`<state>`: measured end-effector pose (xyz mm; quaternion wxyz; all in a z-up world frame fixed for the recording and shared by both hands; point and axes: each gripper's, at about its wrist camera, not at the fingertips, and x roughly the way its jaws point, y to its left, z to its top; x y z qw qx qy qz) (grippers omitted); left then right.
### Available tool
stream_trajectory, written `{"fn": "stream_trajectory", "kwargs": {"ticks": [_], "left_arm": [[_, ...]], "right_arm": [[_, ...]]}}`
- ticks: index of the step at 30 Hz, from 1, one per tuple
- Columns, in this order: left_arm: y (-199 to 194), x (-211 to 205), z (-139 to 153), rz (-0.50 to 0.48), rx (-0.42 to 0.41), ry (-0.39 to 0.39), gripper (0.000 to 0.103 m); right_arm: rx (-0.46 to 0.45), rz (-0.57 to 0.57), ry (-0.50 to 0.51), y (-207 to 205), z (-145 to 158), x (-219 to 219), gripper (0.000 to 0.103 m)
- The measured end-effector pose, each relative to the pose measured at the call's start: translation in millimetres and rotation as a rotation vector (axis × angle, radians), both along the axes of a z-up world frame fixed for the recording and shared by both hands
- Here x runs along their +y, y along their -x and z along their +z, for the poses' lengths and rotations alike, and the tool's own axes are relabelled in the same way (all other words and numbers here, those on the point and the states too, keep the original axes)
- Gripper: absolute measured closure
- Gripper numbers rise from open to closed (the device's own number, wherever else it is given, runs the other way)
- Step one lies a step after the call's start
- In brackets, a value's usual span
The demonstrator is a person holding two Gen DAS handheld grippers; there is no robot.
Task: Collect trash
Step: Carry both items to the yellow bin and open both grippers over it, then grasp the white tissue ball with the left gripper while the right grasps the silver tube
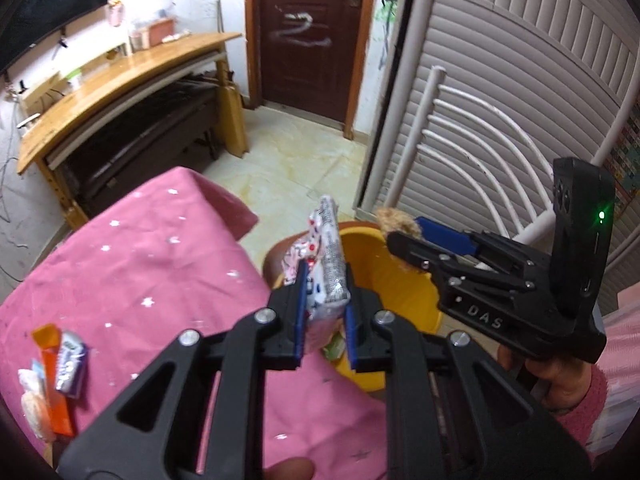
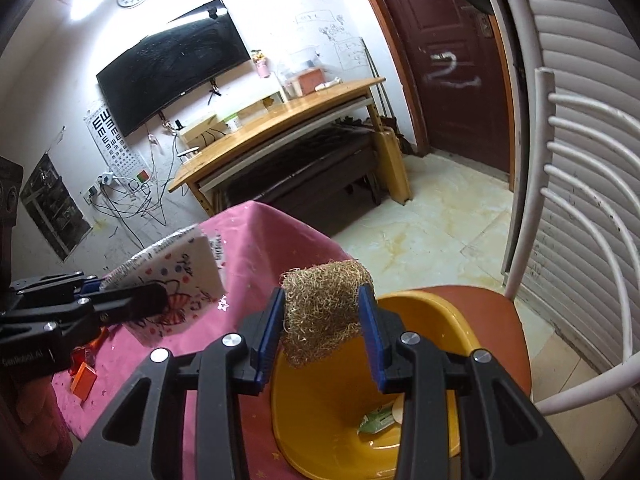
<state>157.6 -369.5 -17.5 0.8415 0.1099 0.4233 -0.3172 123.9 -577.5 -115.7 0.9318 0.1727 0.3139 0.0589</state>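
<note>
left wrist view: we hold our left gripper (image 1: 325, 280) clamped on a spotted snack wrapper (image 1: 326, 264), above the edge of the pink tablecloth (image 1: 132, 264) and beside the yellow basin (image 1: 400, 292). our right gripper (image 2: 324, 316) is clamped on a loofah scrubber (image 2: 326, 312), right over that basin, which sits on a red chair seat (image 2: 492, 312) and holds a green wrapper (image 2: 374, 420). more wrappers (image 1: 52, 376) lie on the cloth, well apart from the basin.

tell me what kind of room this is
Most likely a lived-in room at home: a wall-mounted TV above a wooden desk, a brown door, and a table under a pink starred cloth.
</note>
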Motion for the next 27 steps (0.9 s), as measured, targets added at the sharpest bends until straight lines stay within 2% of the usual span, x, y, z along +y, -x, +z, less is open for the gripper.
{"fn": "stream_trajectory", "kwargs": {"ticks": [4, 6, 7, 8, 9, 16, 22, 27], "left_arm": [[-4, -16, -10, -0.017, 0.035, -0.008, 0.086], [-6, -18, -12, -0.016, 0.043, -0.007, 0.076], [-6, -20, -13, -0.016, 0.045, -0.008, 0.071], [-7, -21, -13, -0.017, 0.045, -0.007, 0.06], [-7, -21, -12, -0.015, 0.041, -0.007, 0.055], [-4, -8, -9, 0.013, 0.031, -0.001, 0.054], [4, 35, 9, 0.077, -0.02, 0.037, 0.041], [1, 100, 21, 0.197, -0.052, 0.062, 0.032]], "right_arm": [[0.038, 0.0, -0.004, -4, -10, -4, 0.068], [0.056, -0.008, -0.005, -6, -15, -6, 0.063], [0.06, -0.01, -0.008, -6, -16, -6, 0.055], [0.062, -0.012, -0.014, -7, -18, -7, 0.048], [0.063, -0.014, -0.016, -7, -19, -9, 0.047], [0.041, 0.002, -0.016, -6, -15, -3, 0.046], [-0.02, 0.071, 0.005, -6, 5, 32, 0.038], [-0.046, 0.176, 0.02, -14, 18, 80, 0.034]]}}
